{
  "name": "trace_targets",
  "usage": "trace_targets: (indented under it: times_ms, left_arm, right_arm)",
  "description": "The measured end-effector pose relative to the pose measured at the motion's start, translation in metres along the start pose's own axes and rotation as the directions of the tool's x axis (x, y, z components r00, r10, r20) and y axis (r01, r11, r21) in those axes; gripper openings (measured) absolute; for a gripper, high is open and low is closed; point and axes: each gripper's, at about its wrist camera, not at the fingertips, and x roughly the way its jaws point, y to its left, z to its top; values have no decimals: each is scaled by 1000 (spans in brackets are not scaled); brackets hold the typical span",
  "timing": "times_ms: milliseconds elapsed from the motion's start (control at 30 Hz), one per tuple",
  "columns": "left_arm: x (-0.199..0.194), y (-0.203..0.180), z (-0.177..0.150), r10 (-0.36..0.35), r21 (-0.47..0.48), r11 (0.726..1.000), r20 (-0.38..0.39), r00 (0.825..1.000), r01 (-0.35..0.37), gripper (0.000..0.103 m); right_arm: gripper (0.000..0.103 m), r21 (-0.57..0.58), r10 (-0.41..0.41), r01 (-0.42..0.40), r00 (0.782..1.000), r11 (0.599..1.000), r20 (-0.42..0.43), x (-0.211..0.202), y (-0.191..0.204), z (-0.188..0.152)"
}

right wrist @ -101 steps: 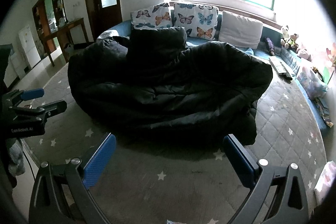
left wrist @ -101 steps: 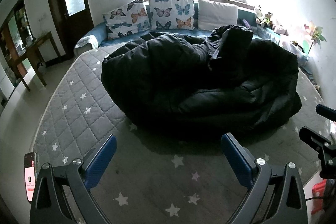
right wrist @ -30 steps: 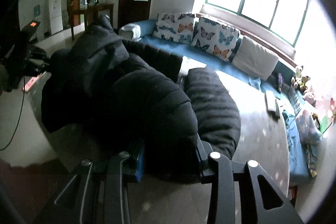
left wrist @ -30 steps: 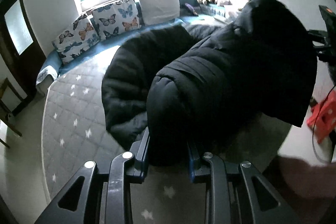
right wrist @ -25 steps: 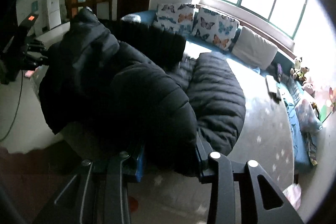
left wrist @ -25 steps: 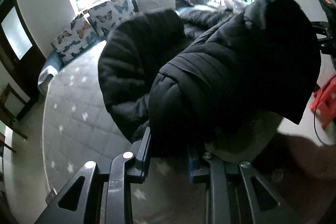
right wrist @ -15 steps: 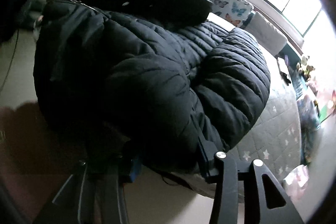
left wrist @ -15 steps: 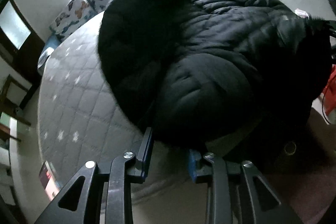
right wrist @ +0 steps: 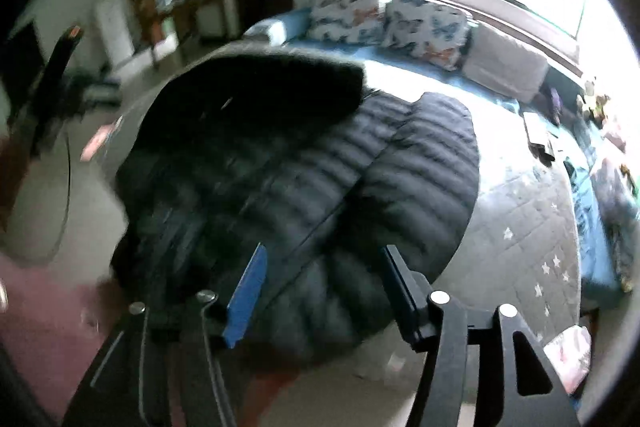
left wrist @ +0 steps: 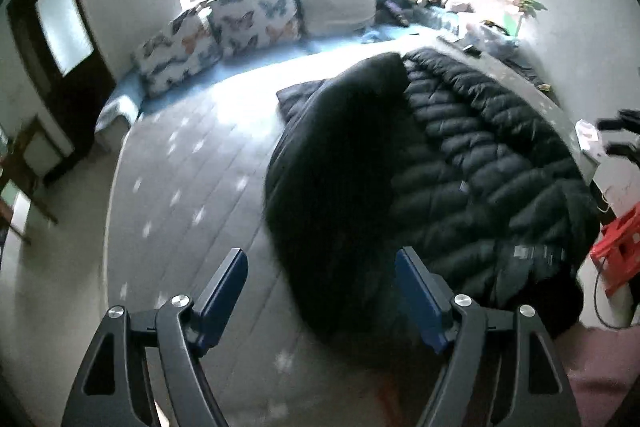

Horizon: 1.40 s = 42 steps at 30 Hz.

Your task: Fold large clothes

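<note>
Both grippers, left [left wrist: 320, 287] and right [right wrist: 322, 277], spread wide above black puffer coat [right wrist: 320, 167].

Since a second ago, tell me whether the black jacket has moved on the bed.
Yes. The black puffer jacket was held up bunched in both grippers; now it lies spread on the grey star quilt, nearer the butterfly pillows, and both the left gripper and the right gripper are open.
</note>
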Motion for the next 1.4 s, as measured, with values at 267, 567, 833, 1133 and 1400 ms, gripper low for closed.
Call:
trace_targets:
  times_ms: [267, 567, 833, 1133, 1400]
  left_arm:
    - [85, -49, 130, 48, 146, 988, -32, 998, -43, 82]
    - [207, -69, 208, 47, 193, 981, -196, 979, -8, 82]
    - [261, -44, 205, 148, 108, 986, -210, 966, -128, 24]
    - [207, 61, 196, 435, -113, 892, -54, 899, -439, 10]
    - [192, 216, 106, 366, -503, 756, -204, 908, -418, 14]
  right_arm:
    - [66, 220, -69, 77, 997, 972, -47, 84, -107, 31]
    - [66, 461, 63, -14, 994, 887, -91, 158, -200, 11]
    - [61, 498, 177, -135, 983, 857, -39, 164, -182, 12]
    - [12, 318, -122, 126, 992, 940, -34, 115, -141, 55]
    - [9, 394, -421, 369, 906, 842, 51, 43, -184, 36]
